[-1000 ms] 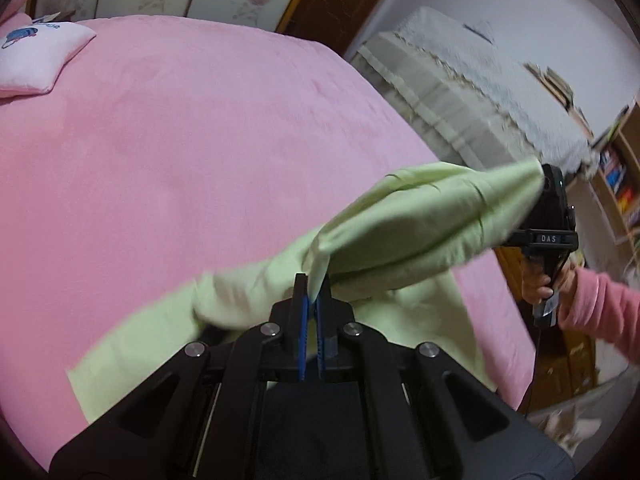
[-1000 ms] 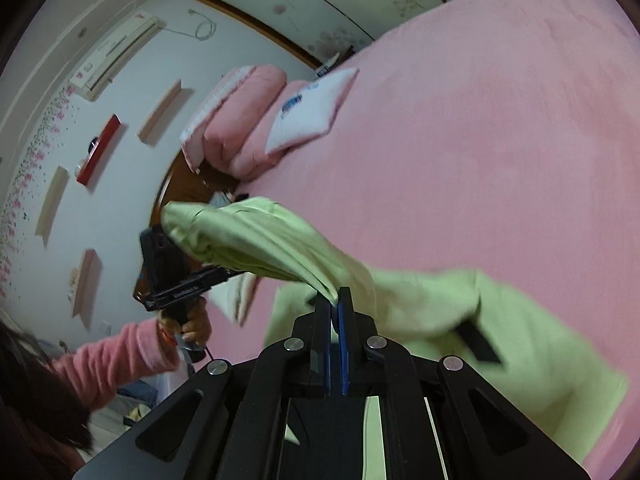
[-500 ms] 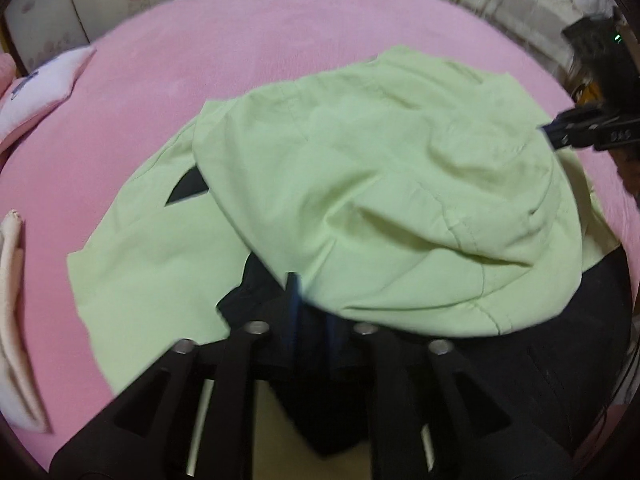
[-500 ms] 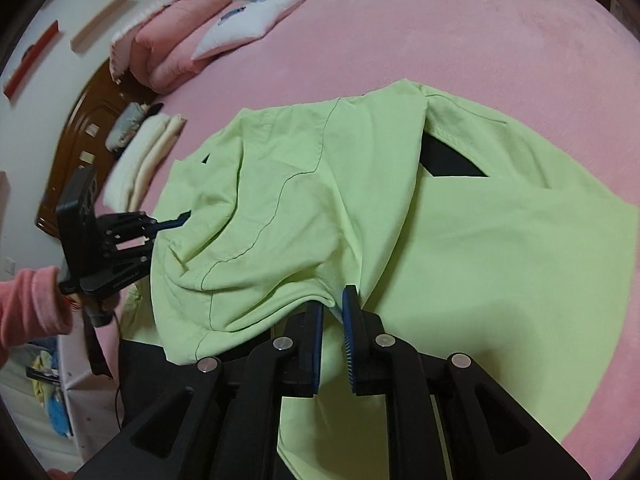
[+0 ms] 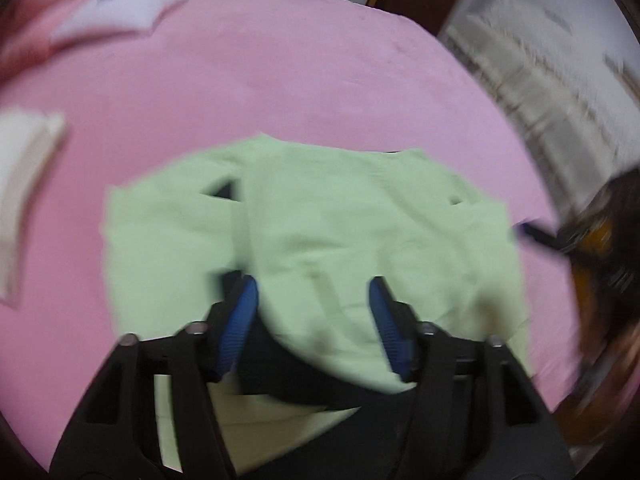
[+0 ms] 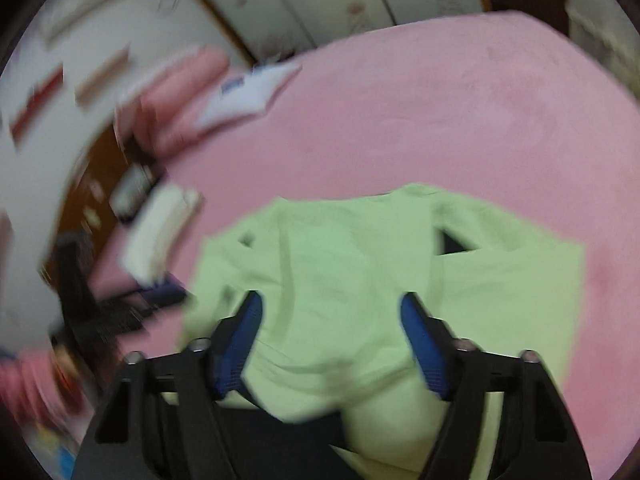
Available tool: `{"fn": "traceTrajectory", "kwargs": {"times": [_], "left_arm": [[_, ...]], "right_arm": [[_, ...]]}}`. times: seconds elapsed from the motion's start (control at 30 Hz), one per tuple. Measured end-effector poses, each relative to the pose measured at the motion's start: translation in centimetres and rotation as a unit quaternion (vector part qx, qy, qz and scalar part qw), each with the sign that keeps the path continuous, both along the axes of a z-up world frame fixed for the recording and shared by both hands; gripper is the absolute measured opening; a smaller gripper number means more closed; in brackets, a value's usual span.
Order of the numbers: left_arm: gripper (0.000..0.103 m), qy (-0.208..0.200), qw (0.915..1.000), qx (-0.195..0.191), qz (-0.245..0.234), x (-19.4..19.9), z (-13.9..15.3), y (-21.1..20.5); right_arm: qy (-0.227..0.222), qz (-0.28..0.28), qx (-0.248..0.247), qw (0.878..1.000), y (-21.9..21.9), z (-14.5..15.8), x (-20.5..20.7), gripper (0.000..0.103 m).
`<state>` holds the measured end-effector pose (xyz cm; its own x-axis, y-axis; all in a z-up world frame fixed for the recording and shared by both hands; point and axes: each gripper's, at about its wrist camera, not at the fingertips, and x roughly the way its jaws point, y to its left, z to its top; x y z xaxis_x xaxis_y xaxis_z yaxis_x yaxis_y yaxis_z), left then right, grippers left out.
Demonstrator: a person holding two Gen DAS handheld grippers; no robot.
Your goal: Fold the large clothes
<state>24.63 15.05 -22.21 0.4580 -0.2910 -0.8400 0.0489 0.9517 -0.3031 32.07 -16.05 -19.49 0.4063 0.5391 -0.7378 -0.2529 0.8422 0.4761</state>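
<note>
Our left tool [image 5: 314,292] and right tool [image 6: 332,308] have just been opening — jaws now apart, gripping nothing, over the green garment [image 5: 340,232], which lies folded on the pink bed [image 5: 280,80] — white pillow [image 6: 248,92] beyond.

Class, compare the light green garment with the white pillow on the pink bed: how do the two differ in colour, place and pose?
The light green garment is pale green; the white pillow is white with a small blue mark. The garment lies near the cameras, just ahead of the fingers; the pillow sits at the far end, beside rolled pink bedding. The garment is spread flat in folded layers; the pillow looks plump. Both rest on the pink bed.
</note>
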Motion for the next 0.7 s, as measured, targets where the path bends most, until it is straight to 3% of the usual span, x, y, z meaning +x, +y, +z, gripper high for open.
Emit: {"fn": "traceTrajectory", "kwargs": {"times": [0.03,0.07,0.1,0.13,0.23,0.3,0.5,0.53,0.6,0.7], "left_arm": [[0.022,0.011,0.9999,-0.004,0.004,0.2,-0.8,-1.2],[0.016,0.03,0.9995,0.005,0.008,1.6,-2.1,-3.3],[0.007,0.045,0.9988,0.013,0.011,1.9,-3.3,-4.2],[0.006,0.06,0.9979,0.021,0.013,2.0,-4.3,-4.9],[0.006,0.096,0.994,0.05,0.018,1.4,-7.7,-5.3],[0.006,0.091,0.9929,0.071,0.026,0.7,-8.3,-4.1],[0.006,0.086,0.9886,0.092,0.082,-0.6,-7.8,1.1],[0.006,0.077,0.9882,0.093,0.094,-0.6,-7.2,1.6],[0.006,0.03,0.9927,0.049,0.106,0.1,-5.1,2.2],[0.006,0.006,0.9962,0.013,0.085,3.0,-4.1,1.4]], "right_arm": [[0.013,-0.022,0.021,0.999,1.1,-1.3,-0.1,0.035],[0.028,-0.036,0.028,0.999,2.0,-2.4,-0.1,0.016],[0.056,-0.055,0.031,0.996,3.1,-4.2,-0.1,0.01],[0.087,-0.073,0.025,0.993,4.2,-6.0,-0.1,0.005],[0.121,-0.092,0.0,0.988,5.5,-9.6,-0.9,0.004],[0.123,-0.101,-0.042,0.986,5.1,-10.5,-1.5,0.004],[0.056,-0.125,-0.144,0.98,1.3,-8.5,-2.8,0.0],[0.039,-0.137,-0.132,0.981,0.3,-7.6,-2.6,0.0],[0.012,-0.156,-0.106,0.982,-0.7,-6.2,-1.9,0.0],[-0.019,-0.14,-0.064,0.988,0.3,-5.4,0.8,0.0]]}}
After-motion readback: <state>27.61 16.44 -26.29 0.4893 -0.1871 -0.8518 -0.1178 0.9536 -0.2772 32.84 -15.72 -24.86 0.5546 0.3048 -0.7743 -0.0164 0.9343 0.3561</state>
